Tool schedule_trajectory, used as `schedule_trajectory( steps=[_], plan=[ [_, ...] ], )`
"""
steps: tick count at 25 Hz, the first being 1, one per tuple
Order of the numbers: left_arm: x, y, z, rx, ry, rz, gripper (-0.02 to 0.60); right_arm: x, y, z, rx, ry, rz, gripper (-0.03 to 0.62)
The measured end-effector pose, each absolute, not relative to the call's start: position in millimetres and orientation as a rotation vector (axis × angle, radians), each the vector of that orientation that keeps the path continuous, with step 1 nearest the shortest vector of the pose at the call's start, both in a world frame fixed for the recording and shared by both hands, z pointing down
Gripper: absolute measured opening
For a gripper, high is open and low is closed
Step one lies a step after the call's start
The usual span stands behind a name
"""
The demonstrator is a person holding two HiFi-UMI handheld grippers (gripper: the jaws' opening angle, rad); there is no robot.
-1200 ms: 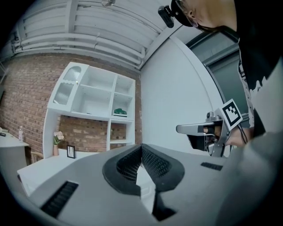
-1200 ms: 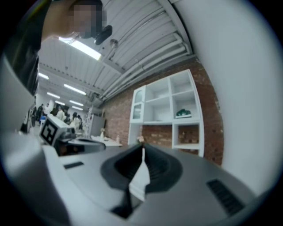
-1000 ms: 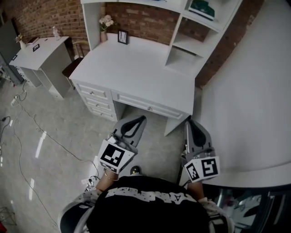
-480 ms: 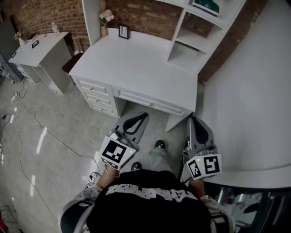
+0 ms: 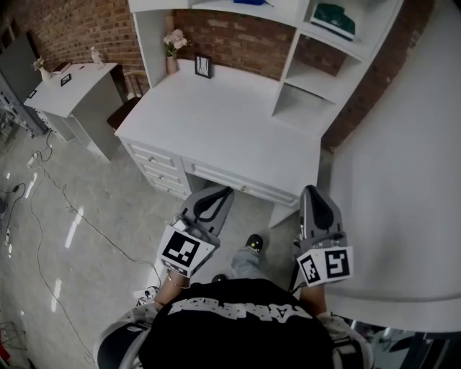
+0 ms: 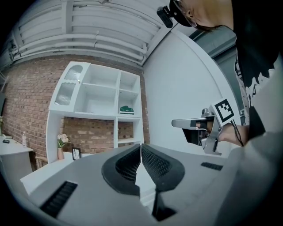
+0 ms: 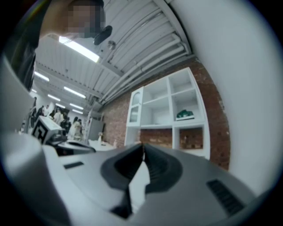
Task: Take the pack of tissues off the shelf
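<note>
Grey left gripper (image 5: 225,190), grey right gripper (image 5: 310,189): both clenched, empty, by near edge of white wooden desk (image 5: 216,122). Green pack of tissues (image 5: 333,18) far right, in upper cubby of white shelf unit (image 5: 292,68), with desk between. Pink flower vase (image 5: 173,45) and black-framed picture (image 5: 204,65) at far left of desk.

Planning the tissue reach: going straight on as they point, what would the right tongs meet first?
The right tongs would probably meet the white shelf unit over the desk, lower than the green pack of tissues. Nothing nearer shows, but depth is unclear.
</note>
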State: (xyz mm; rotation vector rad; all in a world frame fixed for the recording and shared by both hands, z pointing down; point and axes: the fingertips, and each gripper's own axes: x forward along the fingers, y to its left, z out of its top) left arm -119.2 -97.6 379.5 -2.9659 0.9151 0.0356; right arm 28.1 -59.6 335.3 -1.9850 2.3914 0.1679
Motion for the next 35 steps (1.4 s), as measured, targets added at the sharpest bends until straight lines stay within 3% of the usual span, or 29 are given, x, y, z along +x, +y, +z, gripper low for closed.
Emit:
schedule_trajectory(
  steps=[35],
  plan=[
    [24.1, -237.9, 378.2, -2.917, 0.857, -0.052, 0.034, 183.9, -190.4, 377.5, -2.040, 2.317, 0.085, 0.032]
  ],
)
